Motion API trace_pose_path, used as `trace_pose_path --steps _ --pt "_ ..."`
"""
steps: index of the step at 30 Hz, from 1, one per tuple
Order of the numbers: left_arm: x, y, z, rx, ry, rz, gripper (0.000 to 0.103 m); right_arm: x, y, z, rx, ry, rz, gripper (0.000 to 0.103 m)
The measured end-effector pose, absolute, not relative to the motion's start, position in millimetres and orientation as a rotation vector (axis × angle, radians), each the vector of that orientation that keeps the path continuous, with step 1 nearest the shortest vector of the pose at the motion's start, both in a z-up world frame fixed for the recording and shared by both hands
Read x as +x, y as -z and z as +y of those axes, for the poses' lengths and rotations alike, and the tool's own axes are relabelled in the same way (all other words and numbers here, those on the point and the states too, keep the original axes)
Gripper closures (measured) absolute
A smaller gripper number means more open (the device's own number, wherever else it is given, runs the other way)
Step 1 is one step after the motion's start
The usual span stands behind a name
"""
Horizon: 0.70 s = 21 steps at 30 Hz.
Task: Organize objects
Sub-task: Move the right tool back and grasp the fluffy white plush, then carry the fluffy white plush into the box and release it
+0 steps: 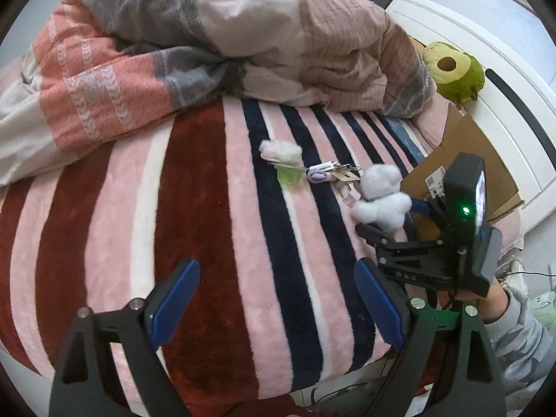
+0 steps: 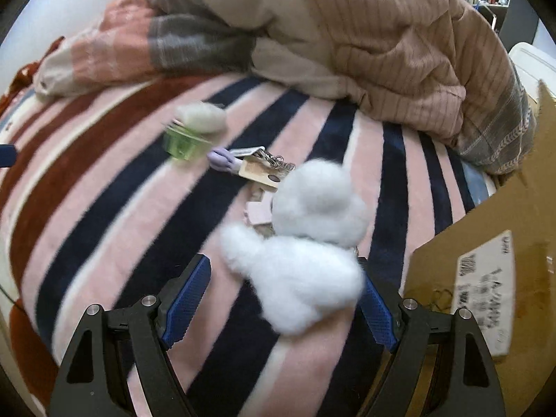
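A white plush toy [image 2: 312,243] lies on the striped blanket [image 2: 104,208]. It sits between the blue pads of my right gripper [image 2: 283,305], which stands open; the left pad [image 2: 187,299] is clear of the toy. Beyond the toy lie a tan tag with a keyring [image 2: 264,170], a purple item [image 2: 222,160] and a green cup with a white fluffy ball on it [image 2: 187,139]. In the left wrist view my left gripper [image 1: 278,305] hangs open over bare blanket [image 1: 208,208], left of the plush toy [image 1: 380,194] and the right gripper [image 1: 394,220].
A crumpled pink, grey and beige duvet [image 1: 208,34] fills the back of the bed. An open cardboard box [image 2: 504,243] stands at the right edge of the bed. Behind it, against the white bed frame [image 1: 486,52], sits a green avocado plush [image 1: 451,69]. A grey sleeve [image 1: 521,340] is at lower right.
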<state>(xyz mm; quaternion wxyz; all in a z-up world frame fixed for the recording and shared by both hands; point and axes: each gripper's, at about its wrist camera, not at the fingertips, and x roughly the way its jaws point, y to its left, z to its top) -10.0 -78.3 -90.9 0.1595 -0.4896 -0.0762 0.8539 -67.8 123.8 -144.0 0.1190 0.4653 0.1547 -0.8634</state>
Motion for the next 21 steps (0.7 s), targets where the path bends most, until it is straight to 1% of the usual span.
trace_pose_path --steps 3,6,8,9,10,14,21 --pt "-12.0 93.3 -77.3 -1.405 -2.432 -0.213 0.014 -73.3 150.3 124.2 1.376 2.532 0.479 0.023" --pt "-13.3 93.4 -74.7 -1.402 -2.422 -0.214 0.014 -72.4 152.3 126.5 1.372 2.546 0.493 0.026" --pt "-13.0 92.6 -72.6 -1.402 -2.419 -0.211 0.014 -75.0 151.3 130.3 1.382 2.581 0.483 0.046" --pt "-13.2 92.0 -72.0 -1.401 -2.417 -0.212 0.014 -74.9 150.4 132.3 1.385 2.588 0.484 0.05" --pt "-13.2 91.0 -71.2 -1.397 -2.414 -0.214 0.014 -74.2 149.7 134.3 1.386 2.59 0.492 0.059" --pt "-11.0 85.2 -67.5 -1.378 -2.412 -0.208 0.014 -61.0 141.6 137.0 1.346 2.584 0.458 0.06" --pt "-5.9 68.3 -61.3 -1.332 -2.409 -0.211 0.014 -23.4 110.7 124.4 1.171 2.529 0.386 0.062"
